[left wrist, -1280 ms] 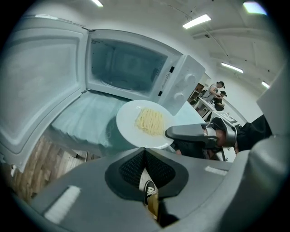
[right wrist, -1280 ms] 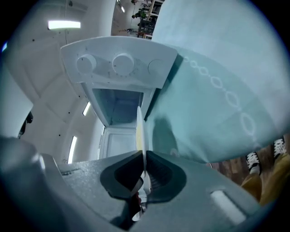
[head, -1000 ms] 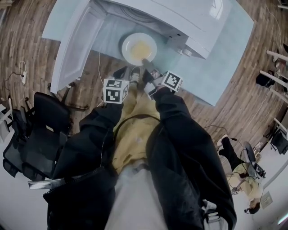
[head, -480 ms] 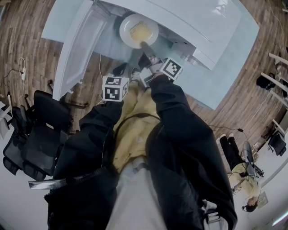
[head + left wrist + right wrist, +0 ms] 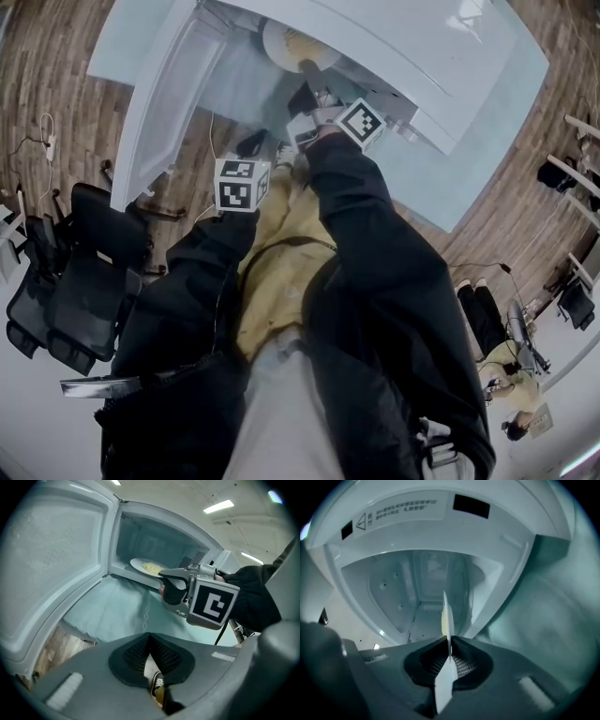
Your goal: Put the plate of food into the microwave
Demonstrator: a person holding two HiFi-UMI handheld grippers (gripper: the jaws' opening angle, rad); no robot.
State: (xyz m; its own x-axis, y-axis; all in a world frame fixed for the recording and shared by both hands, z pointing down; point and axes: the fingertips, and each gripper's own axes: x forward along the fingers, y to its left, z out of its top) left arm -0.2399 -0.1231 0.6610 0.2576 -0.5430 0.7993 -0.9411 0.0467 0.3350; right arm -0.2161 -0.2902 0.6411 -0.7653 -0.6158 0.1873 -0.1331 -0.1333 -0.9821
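A white plate [image 5: 146, 566] with yellow food [image 5: 152, 567] is level in the mouth of the open white microwave [image 5: 154, 536]. My right gripper [image 5: 162, 575] is shut on its near rim. In the right gripper view the plate [image 5: 446, 613] shows edge-on, clamped between the jaws of the right gripper [image 5: 449, 641], with the cavity [image 5: 422, 588] straight ahead. From the head view the plate [image 5: 292, 45] is partly hidden under the microwave's top. My left gripper [image 5: 150, 637] hangs back below the table edge, shut with nothing in it; its marker cube [image 5: 242, 185] shows.
The microwave door [image 5: 164, 98] stands swung out to the left. The microwave sits on a pale glass table [image 5: 487, 122] over a wooden floor. Black office chairs [image 5: 66, 272] stand at the left. A person [image 5: 511, 375] sits at the lower right.
My right gripper has carried the plate forward from in front of the microwave into its opening. The left gripper has stayed where it was.
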